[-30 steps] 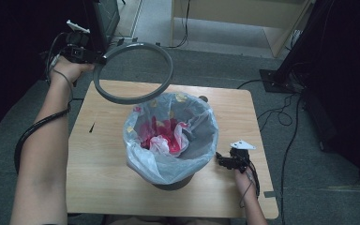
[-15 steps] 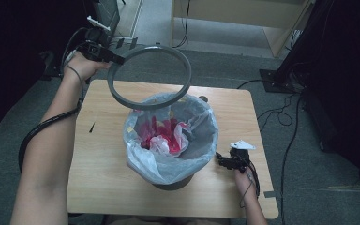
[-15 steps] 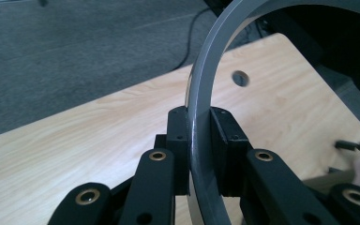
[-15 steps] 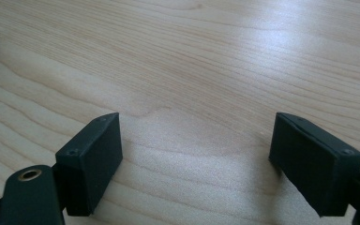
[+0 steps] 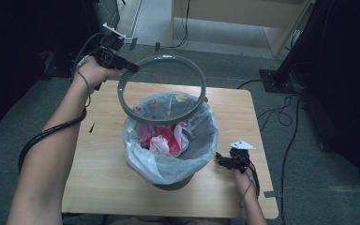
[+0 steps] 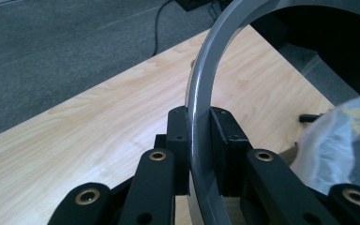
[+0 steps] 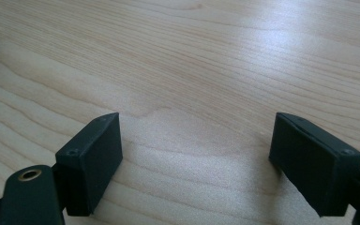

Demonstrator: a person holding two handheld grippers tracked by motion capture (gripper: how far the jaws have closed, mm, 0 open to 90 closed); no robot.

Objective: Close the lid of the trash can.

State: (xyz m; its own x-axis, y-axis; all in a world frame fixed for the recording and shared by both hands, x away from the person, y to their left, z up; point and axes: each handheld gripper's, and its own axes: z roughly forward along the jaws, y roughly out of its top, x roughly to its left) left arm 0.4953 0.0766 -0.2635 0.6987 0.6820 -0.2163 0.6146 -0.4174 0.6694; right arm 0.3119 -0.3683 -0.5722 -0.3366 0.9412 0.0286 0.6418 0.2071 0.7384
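The left gripper (image 5: 130,68) pinches the grey ring (image 5: 161,89) above the bin (image 5: 173,140); the right gripper (image 7: 194,159) rests spread.

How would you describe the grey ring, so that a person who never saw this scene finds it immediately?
Start at the wooden table and find the bin lined with a clear bag at its middle. Above the bin's far edge, tilted in the air, is the grey ring, its rim clamped by the left gripper. Unlike everything else here, it is a bare open hoop resting on nothing.
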